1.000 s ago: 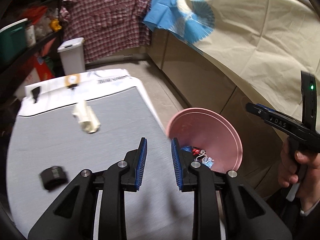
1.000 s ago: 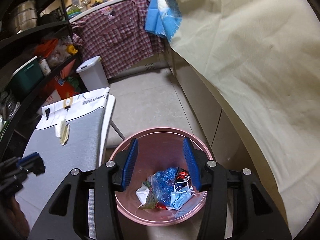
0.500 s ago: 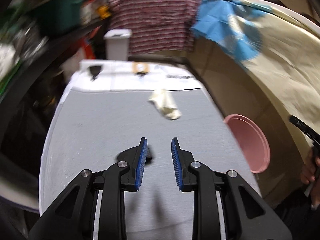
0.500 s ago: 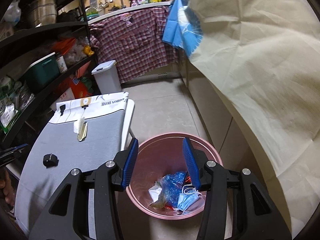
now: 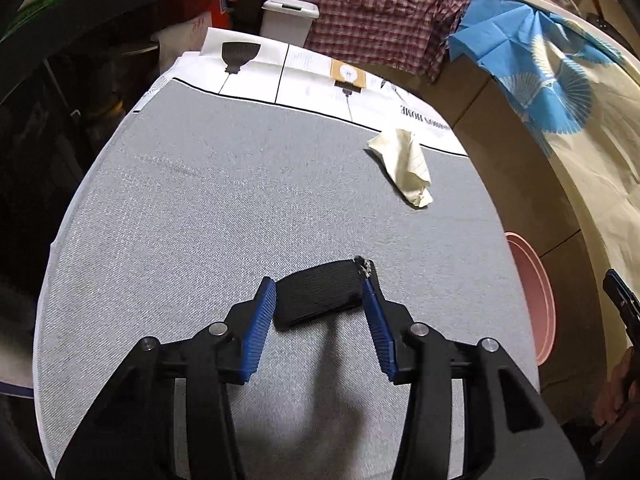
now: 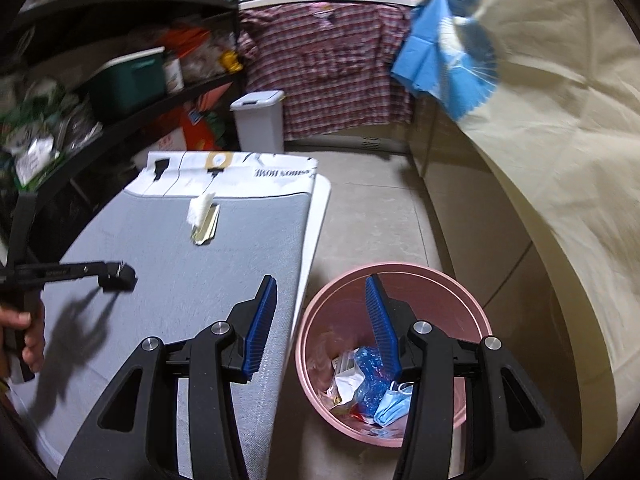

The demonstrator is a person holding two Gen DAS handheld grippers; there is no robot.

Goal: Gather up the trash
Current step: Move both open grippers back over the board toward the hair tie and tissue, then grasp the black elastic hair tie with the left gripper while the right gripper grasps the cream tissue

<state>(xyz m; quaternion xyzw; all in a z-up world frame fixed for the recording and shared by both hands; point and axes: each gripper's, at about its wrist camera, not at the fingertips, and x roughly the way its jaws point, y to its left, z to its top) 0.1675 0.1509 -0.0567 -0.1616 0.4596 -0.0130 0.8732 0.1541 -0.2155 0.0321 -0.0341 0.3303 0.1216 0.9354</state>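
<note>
A black roll of trash (image 5: 316, 300) lies on the grey table (image 5: 200, 200). My left gripper (image 5: 318, 280) points down at it with its jaws opening. The roll sits between the blue pads, which stand at its two ends and do not squeeze it. The right wrist view shows this gripper at the roll (image 6: 118, 280). Farther back lies a crumpled cream paper (image 5: 404, 164) (image 6: 204, 218). My right gripper (image 6: 320, 292) is open and holds nothing. It hangs above the table's right edge and the pink bin (image 6: 460, 300), which has wrappers and a blue mask inside.
The pink bin (image 5: 536, 292) stands on the floor right of the table. A white lidded bin (image 6: 260, 120) and dark shelves (image 6: 120, 80) are behind and to the left. A cream cloth (image 6: 560, 160) drapes the counter at right. A hand (image 6: 24, 328) grips the left tool.
My left gripper swung from beside the bin to over the table, came down on the black roll, and its jaws widened around it. The right gripper drifted left toward the table edge.
</note>
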